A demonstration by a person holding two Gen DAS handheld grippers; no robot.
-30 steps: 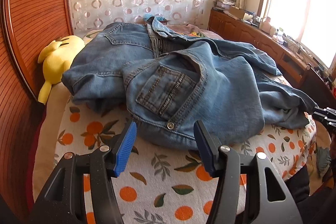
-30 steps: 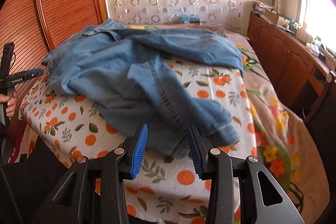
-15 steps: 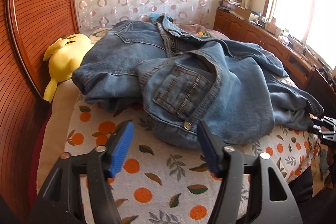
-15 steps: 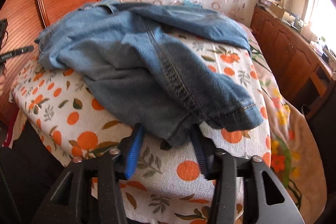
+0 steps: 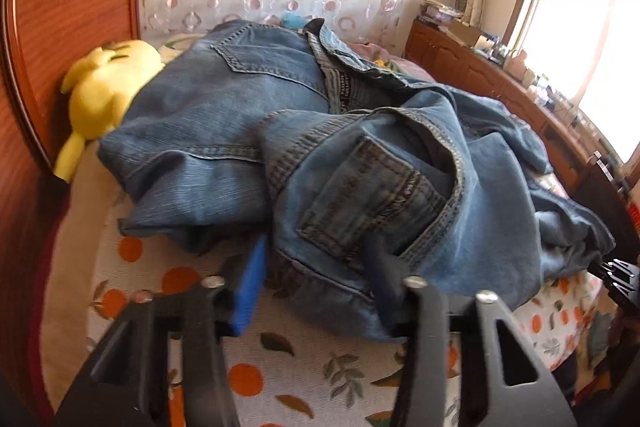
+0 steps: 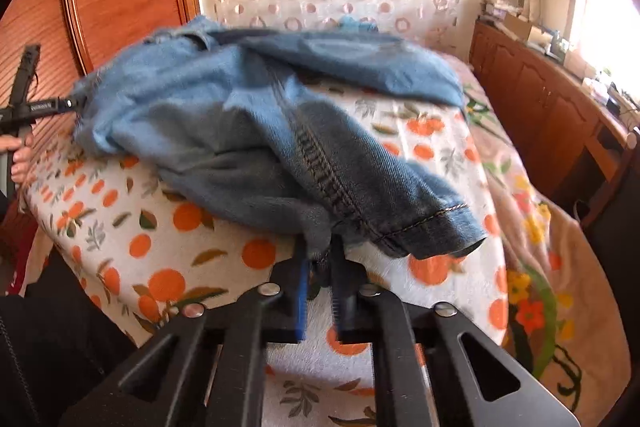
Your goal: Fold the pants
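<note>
Crumpled blue jeans lie on a bed sheet printed with oranges. In the left wrist view my left gripper straddles the waistband end by the back pocket. Its jaws are closing with denim bunched between them, and the blue pad sits just clear of the cloth. In the right wrist view the jeans trail toward me. My right gripper is at the near edge of one leg beside the hem, its jaws closing and pinching a fold of denim.
A yellow plush toy lies against the wooden headboard at the left. A low wooden cabinet with clutter on top runs under the window on the right. A flowered blanket hangs over the bed's right side.
My left gripper has pushed forward onto the waistband and its jaws have narrowed around it. My right gripper has moved up to the leg edge and shut on the denim.
</note>
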